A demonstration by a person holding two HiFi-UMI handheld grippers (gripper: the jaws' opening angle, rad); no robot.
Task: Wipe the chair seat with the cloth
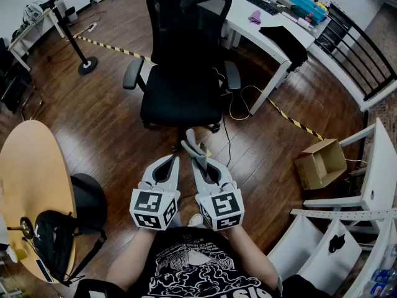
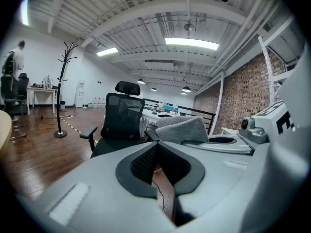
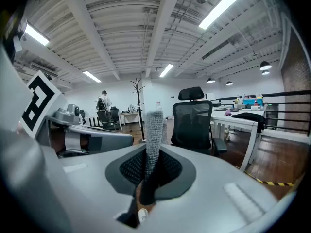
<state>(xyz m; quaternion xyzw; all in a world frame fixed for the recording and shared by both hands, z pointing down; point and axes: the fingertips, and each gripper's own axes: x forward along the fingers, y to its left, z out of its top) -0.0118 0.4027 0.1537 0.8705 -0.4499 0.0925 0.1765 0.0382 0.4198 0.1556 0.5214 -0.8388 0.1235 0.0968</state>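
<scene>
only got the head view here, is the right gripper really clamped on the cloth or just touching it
Observer: Clamped. In the right gripper view, the right gripper has its jaws shut on the cloth, which stands up between them.
Operator: left one holding anything
Observer: No. The left gripper has its jaws together with nothing between them.
Operator: anyone near the chair
Observer: No. There is only a person at the far end of the room, well away from the chair.

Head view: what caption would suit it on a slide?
Right tongs grip a grey cloth, left tongs shut and empty, before a black office chair.
</scene>
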